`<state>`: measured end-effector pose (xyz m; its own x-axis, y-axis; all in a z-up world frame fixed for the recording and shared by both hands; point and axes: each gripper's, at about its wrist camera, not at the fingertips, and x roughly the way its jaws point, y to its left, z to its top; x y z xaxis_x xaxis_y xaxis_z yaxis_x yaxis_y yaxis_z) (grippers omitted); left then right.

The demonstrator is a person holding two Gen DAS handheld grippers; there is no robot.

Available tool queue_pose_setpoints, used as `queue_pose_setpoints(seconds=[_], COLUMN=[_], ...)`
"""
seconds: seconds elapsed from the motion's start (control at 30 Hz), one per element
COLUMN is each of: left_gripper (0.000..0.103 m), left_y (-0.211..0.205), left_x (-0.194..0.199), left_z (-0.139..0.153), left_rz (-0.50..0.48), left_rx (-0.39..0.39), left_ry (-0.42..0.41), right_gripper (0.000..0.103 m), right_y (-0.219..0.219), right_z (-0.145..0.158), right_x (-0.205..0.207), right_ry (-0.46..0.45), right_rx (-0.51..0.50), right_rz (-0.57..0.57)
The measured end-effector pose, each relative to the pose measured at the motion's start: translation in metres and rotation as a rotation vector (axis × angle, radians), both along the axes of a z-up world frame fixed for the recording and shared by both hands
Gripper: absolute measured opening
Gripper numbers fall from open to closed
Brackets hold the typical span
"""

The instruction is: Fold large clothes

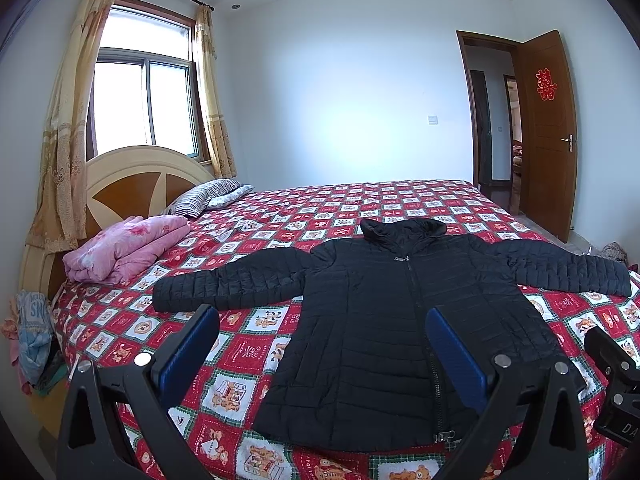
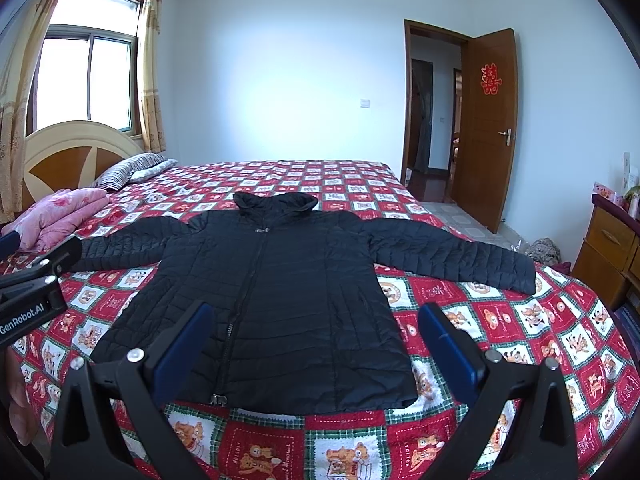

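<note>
A black jacket (image 1: pixel 376 332) is lying flat on the bed (image 1: pixel 248 344), front side up, zipped, with both sleeves sticking out to the sides. Its hood is pointing toward the far wall and its bottom edge is lying near the close edge of the bed. The left gripper (image 1: pixel 322 334) is hanging over the near edge of the bed, with its jaws wide apart and holding nothing. The right gripper (image 2: pixel 316 330) is hanging beside it, jaws wide too and also holding nothing. Both are looking down at the jacket from just above its bottom edge. A pink blanket (image 1: pixel 124 248) is sitting folded near the headboard (image 1: pixel 132 184), next to a striped pillow (image 1: pixel 200 198). A brown door (image 2: pixel 486 128) is standing open at the far right.
</note>
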<state>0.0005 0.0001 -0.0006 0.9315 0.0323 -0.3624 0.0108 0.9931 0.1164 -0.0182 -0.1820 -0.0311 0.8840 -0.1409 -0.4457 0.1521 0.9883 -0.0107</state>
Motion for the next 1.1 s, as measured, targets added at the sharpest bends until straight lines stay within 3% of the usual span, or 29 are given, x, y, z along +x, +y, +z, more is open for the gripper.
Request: queue_pose_setpoints(seconds=[0.8,0.97,1.1], left_gripper=[0.102,0.102,0.102], left_y=[0.001,0.000,-0.005], left_x=[0.004,0.014,0.034], left_z=[-0.002,-0.011,-0.027], left_rz=[-0.032,-0.059,-0.076], left_rx=[-0.015,-0.023,-0.015], left_ry=[0.024,0.040,0.063], right_gripper=[0.103,0.103,0.103], right_y=[-0.003,-0.025,-0.058], right_z=[-0.003,-0.014,-0.031], right_x=[0.001,0.014,0.032], right_ry=[-0.005,0.028,0.061], right_rx=[0.024,0.082,0.093], right_rz=[0.027,0.055,-0.024])
